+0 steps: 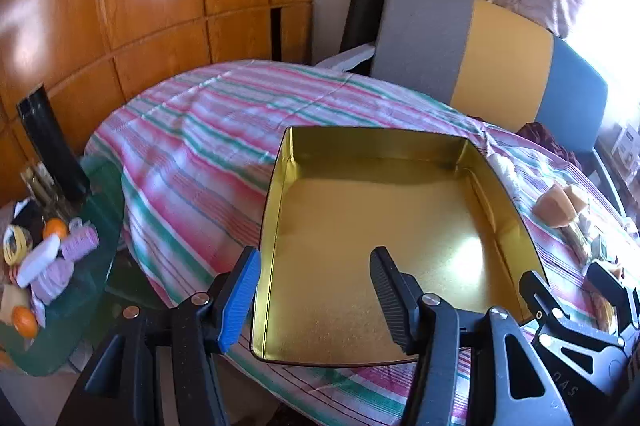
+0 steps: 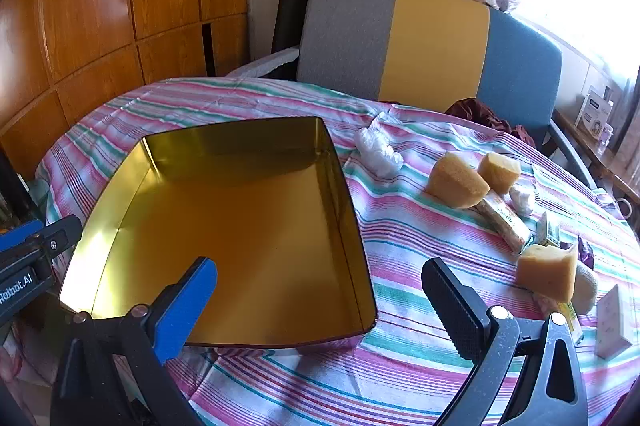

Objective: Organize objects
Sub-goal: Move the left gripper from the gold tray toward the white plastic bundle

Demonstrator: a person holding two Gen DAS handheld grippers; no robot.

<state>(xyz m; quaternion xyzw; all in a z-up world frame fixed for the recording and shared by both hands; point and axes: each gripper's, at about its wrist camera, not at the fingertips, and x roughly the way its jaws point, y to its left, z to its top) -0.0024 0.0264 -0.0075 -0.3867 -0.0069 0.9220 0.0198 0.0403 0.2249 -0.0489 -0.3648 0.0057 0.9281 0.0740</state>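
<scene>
A: Gold tin (image 2: 240, 226) open and bare inside, sitting on the striped tablecloth (image 2: 400, 250), near edge close to both tools

B: Left gripper (image 1: 316, 290) roughly half open, nothing between the fingers, straddling the tin's left wall from above without visibly pinching it. Right gripper (image 2: 320, 302) spread as wide as it goes, also holding nothing, hanging over the tin's near right corner

A: Loose things all off to the right of the tin: two sponge pieces (image 2: 472, 174) side by side, a third sponge chunk (image 2: 548, 272) nearer, a wrapped bar (image 2: 506, 220) between them, a crumpled white plastic wad (image 2: 378, 148) just beside the tin's far right wall

B: Probably best to start with the near sponge chunk. Swing right, come down over it with fingers either side, squeeze only enough to lift, since sponge looks soft and likely to compress

A: Worth steadying the tin with the left if it slides on the cloth. Carry clear over the rim, drop toward a back corner, leave room for the rest

B: Small box (image 2: 614, 322) at far right partly cut off, hard to judge, better left for later
</scene>
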